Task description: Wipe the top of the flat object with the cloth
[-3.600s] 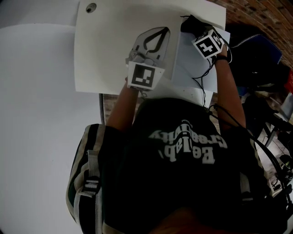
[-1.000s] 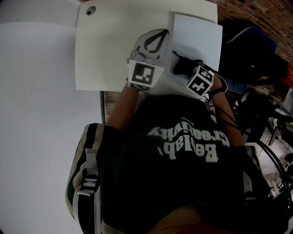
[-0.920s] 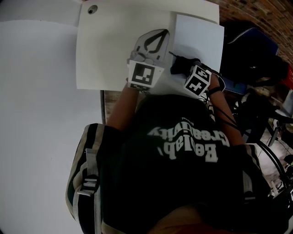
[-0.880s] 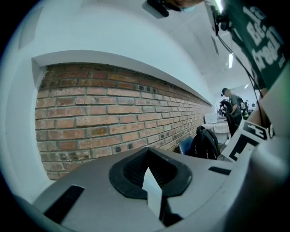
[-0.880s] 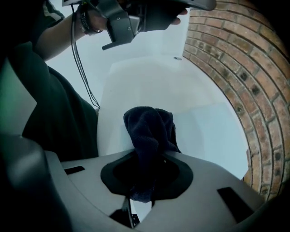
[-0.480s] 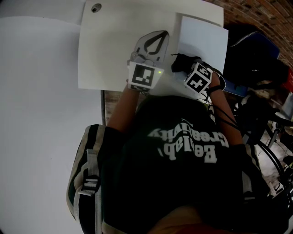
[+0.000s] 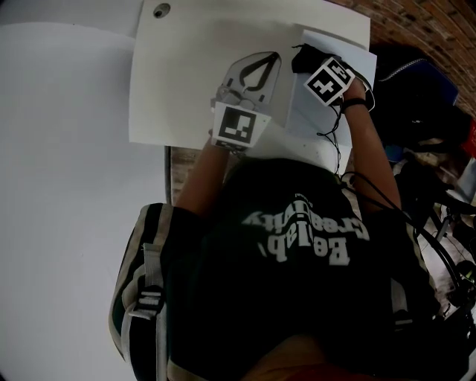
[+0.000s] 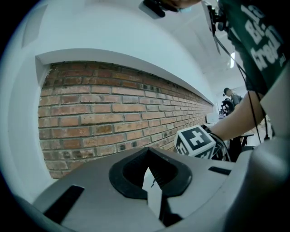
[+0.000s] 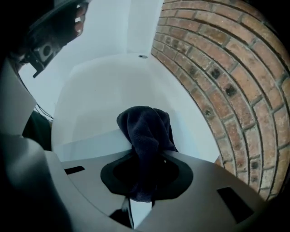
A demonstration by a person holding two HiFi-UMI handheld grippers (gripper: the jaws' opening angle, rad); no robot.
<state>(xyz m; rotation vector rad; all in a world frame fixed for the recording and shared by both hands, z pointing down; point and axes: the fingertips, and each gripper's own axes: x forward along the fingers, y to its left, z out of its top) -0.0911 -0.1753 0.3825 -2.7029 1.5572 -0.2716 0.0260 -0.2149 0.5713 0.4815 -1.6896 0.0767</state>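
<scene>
The right tongs (image 9: 144, 158) are clamped on a dark cloth (image 9: 146, 129), which passes up between the two jaws and bunches out past their tips in a thick folded wad. In the head view the cloth (image 7: 303, 57) sits at the far end of the flat white sheet (image 7: 327, 119), close to the corner on the side toward the other tongs. The right tongs come in over the sheet from the near side, with their marker cube (image 7: 329, 80) just behind the wad. From the right gripper view the wad appears to lie down on the sheet (image 9: 86, 141) right at its raised pale edge, with the white tabletop (image 9: 104, 90) spreading beyond it and a brick wall (image 9: 226, 81) running along the right. The left tongs (image 7: 272, 56) are over the tabletop (image 7: 186, 82) just beside the sheet's left edge, apart from the cloth. Their jaws are drawn together at the tips into a closed teardrop loop with nothing caught in it. The left gripper view confirms this: the dark loop (image 8: 147, 154) closes to a point and holds nothing, and the right tongs' cube (image 8: 195, 141) shows just beyond it against the brick wall (image 8: 113, 113). A small round hole (image 7: 159, 10) lies in the tabletop's far left corner, well apart from both tongs.
</scene>
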